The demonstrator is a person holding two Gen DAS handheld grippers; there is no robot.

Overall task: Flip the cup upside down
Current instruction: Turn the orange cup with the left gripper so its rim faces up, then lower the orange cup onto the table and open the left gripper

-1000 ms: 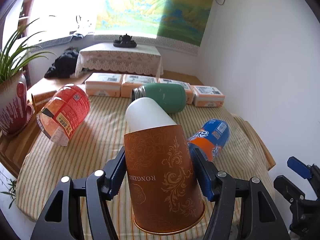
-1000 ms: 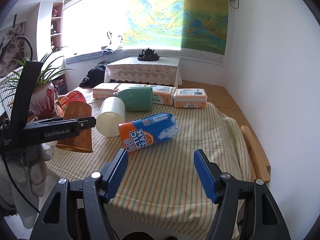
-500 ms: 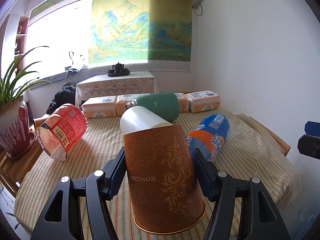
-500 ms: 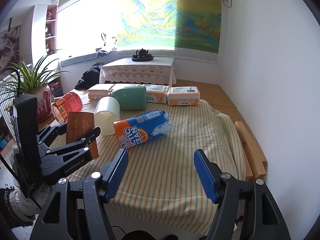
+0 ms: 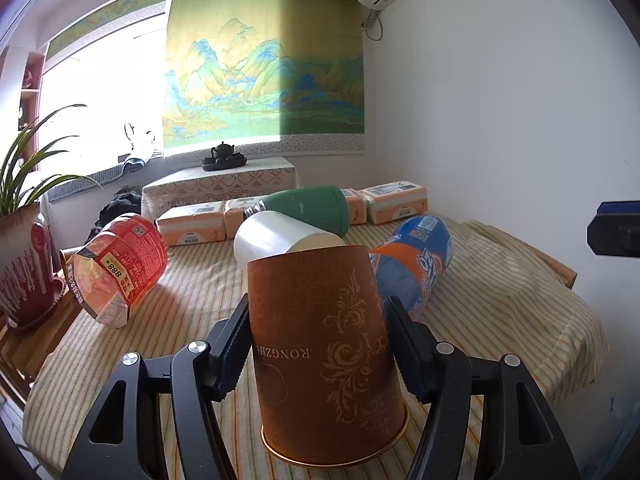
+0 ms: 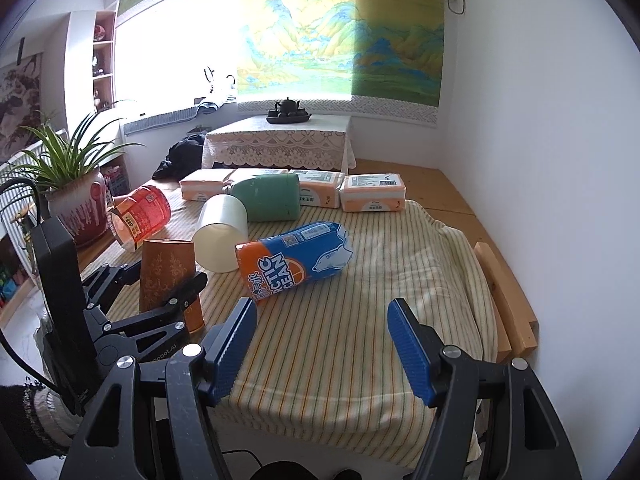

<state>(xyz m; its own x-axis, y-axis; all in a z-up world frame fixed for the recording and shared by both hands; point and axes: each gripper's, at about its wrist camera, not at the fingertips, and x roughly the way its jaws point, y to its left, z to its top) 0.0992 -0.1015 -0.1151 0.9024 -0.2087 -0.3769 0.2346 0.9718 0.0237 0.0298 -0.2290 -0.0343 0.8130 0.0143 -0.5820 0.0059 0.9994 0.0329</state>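
Left gripper [image 5: 316,336]: clamped on brown paper cup [image 5: 324,360], mouth down, base up, near the striped table's [image 6: 360,320] front left corner. Contact with the cloth: cannot tell. Inversion judged done; setting down and release remain. Right gripper [image 6: 322,344]: wide apart, holding nothing. Beyond: white cup [image 6: 222,234], Arctic Ocean bottle [image 6: 294,260], both lying.

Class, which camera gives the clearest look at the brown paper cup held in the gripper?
The left wrist view: the brown paper cup fills its centre, inverted, clamped by the left gripper, lettering readable. The right wrist view shows it small at the left edge, partly covered by that gripper.
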